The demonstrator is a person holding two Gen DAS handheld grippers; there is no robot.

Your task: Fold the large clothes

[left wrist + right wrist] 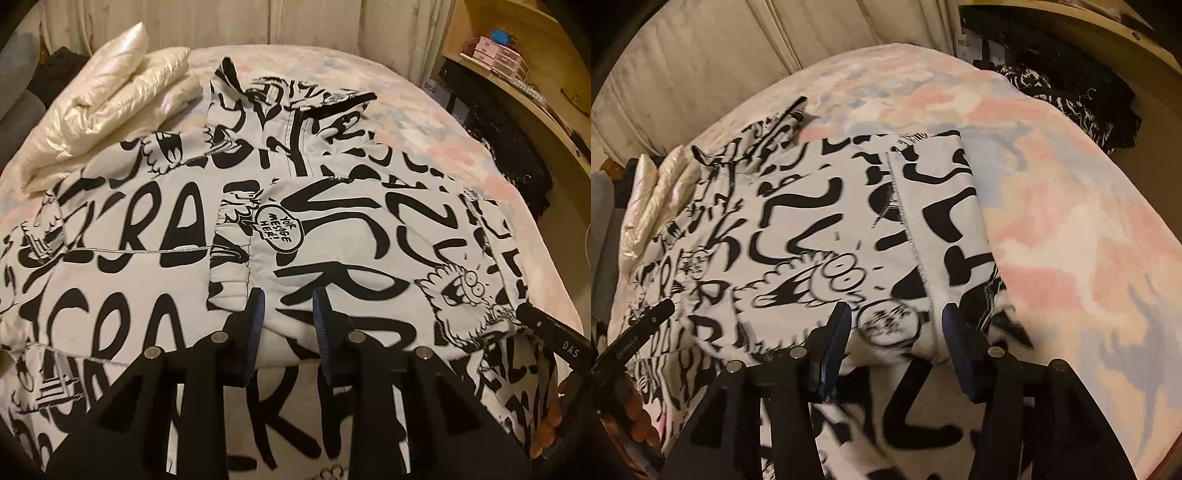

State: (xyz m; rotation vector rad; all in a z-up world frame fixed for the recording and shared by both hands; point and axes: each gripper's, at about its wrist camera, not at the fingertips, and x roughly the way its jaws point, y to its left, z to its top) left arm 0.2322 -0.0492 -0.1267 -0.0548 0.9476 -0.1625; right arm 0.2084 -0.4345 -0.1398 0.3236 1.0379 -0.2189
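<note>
On the shelf (pixel 524 70) at the far right of my left view sits a small set of pink drawers (pixel 496 55); I cannot tell what is in them.

My left gripper (pixel 286 321) is narrowly parted, and a raised fold of the jacket (pixel 177 236) sits between its blue pads (pixel 255 325); the cloth looks pinched there, though the contact on the right pad is hard to make out. My right gripper (pixel 895 347) stands about half open, with jacket cloth lying in the gap, and I see neither pad pressing on it. That view is blurred.

The jacket is white with heavy black cartoon lettering and grinning creatures, and it lies spread across most of the bed (pixel 436 110), which has a pink, blue and cream cover. Its collar end points away from me, and one sleeve is folded over the front, showing a speech bubble print. To its left, partly touching it, a shiny cream puffer coat (pixel 107 96) lies folded near the bed's far corner. In my right view the jacket's right edge is lifted, and the bed cover (pixel 1071 221) lies bare beyond it.
</note>
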